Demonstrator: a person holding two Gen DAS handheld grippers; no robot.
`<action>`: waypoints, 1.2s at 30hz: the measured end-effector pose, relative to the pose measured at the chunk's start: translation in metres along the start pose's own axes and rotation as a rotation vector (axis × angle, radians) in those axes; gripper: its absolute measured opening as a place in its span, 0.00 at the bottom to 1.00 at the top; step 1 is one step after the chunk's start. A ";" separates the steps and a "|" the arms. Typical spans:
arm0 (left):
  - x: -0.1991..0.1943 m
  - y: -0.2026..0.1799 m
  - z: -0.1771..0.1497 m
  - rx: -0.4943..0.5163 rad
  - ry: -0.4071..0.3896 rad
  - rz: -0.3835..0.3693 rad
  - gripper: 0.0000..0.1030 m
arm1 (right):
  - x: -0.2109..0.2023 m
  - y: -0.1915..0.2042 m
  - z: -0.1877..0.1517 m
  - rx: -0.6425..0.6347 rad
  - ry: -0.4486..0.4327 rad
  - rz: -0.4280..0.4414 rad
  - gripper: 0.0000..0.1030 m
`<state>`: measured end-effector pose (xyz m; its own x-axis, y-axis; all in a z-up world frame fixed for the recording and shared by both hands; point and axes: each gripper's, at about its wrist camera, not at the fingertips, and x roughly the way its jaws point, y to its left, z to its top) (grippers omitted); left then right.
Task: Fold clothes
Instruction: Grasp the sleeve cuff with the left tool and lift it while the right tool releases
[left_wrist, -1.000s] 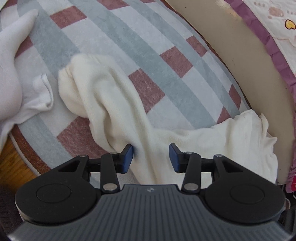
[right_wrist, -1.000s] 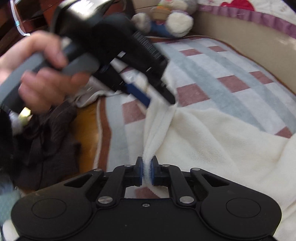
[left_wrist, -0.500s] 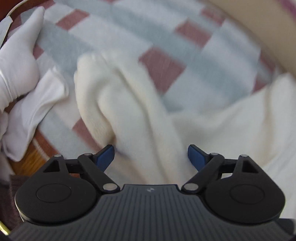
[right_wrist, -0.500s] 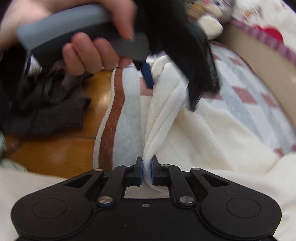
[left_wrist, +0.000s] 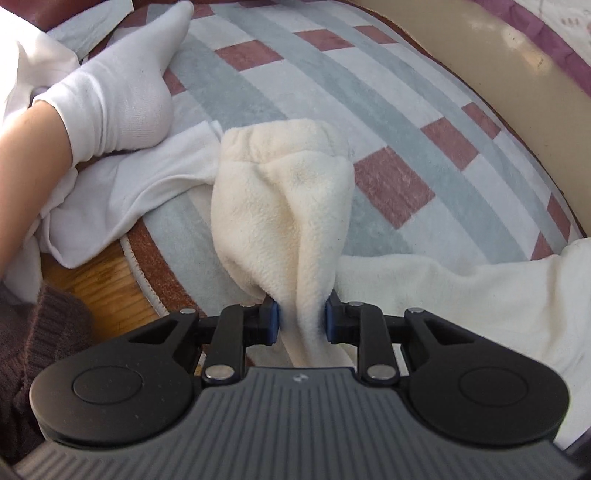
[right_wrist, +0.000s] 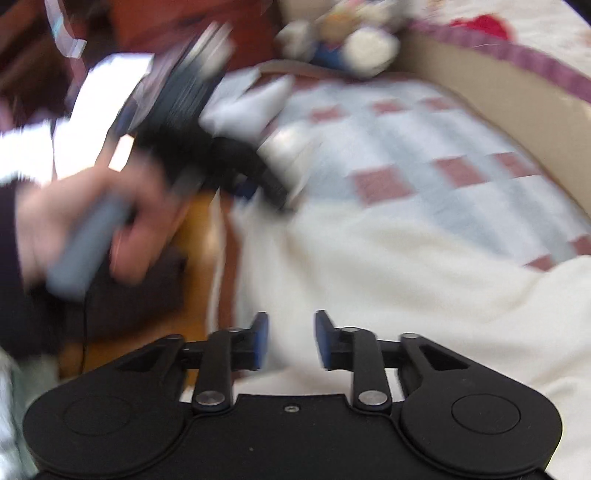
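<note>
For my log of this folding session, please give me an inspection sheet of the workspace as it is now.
Surface: checked rug on a wooden floor.
Job's things: cream fleece garment, one bunched end lifted.
Clutter: white cloth; dark knit; plush toy.
Grippers: left hand-held gripper shut on the cream fleece garment; right hand-held gripper open above it.
Cables: thin dark cord, blurred.
Surroundings: socked foot; beige bed side.

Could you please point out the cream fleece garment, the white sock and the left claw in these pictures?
cream fleece garment (left_wrist: 284, 206): left wrist view, bunched fold ahead of the claw.
white sock (left_wrist: 122, 99): left wrist view, heel area.
left claw (left_wrist: 301, 325): left wrist view, midway between its fingertips.
</note>
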<state>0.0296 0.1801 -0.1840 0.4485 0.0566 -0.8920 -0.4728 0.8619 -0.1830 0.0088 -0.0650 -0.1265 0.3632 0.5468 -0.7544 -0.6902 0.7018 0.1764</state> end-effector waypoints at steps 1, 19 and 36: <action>0.000 0.003 0.003 -0.013 0.012 -0.007 0.25 | -0.008 -0.016 0.009 0.037 -0.021 -0.025 0.55; -0.026 0.001 0.012 0.165 -0.193 -0.097 0.17 | 0.102 -0.074 0.057 -0.394 0.252 -0.149 0.74; -0.050 -0.050 0.151 0.385 -0.513 -0.190 0.15 | 0.077 -0.119 0.141 -0.096 -0.173 -0.421 0.06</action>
<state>0.1450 0.2103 -0.0685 0.8459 0.0365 -0.5320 -0.0882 0.9935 -0.0721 0.2075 -0.0422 -0.1165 0.7173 0.2974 -0.6300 -0.5125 0.8379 -0.1879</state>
